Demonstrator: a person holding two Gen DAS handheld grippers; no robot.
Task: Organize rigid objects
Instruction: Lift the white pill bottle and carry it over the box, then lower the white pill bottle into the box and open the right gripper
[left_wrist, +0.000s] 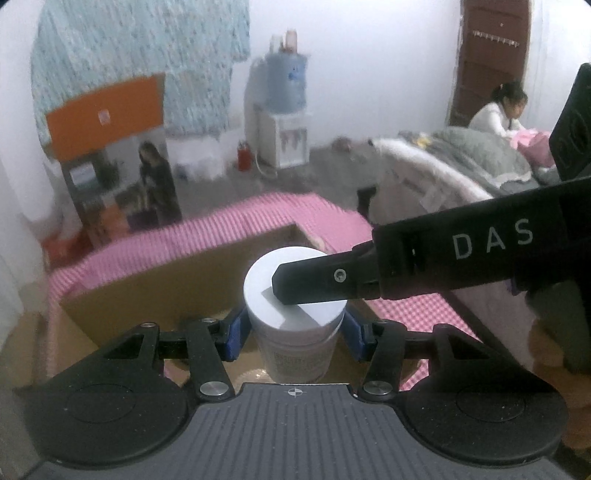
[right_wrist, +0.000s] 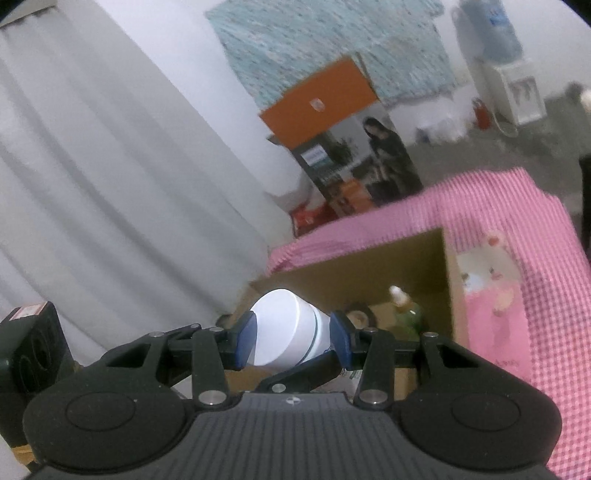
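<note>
Blue pads of the left gripper (left_wrist: 293, 334) press on both sides of a white jar (left_wrist: 295, 314), just under its wide lid, so the jar stands upright and pinched between the two fingers. In the left wrist view the jar sits dead centre ahead of the tool, its label band showing below the lid. Across the lid reaches a black finger of the right gripper (left_wrist: 325, 282), coming in from the right side and lying over the lid's top edge.

From the right wrist view the right gripper (right_wrist: 291, 339) has its own blue pads against the same jar (right_wrist: 284, 328): one pad on the lid's flat top, the other on the side toward the jar's body, so the jar appears tilted between them. Both tools therefore clamp the one jar at once.

The jar hangs over an open cardboard box (right_wrist: 369, 269), whose brown inner walls rise behind it. Inside the box, to the right of the jar, a green bottle (right_wrist: 408, 314) with a pale cap stands near the far wall. The box rests on a pink checked cloth (right_wrist: 480, 199), which spreads around it on all visible sides.
</note>
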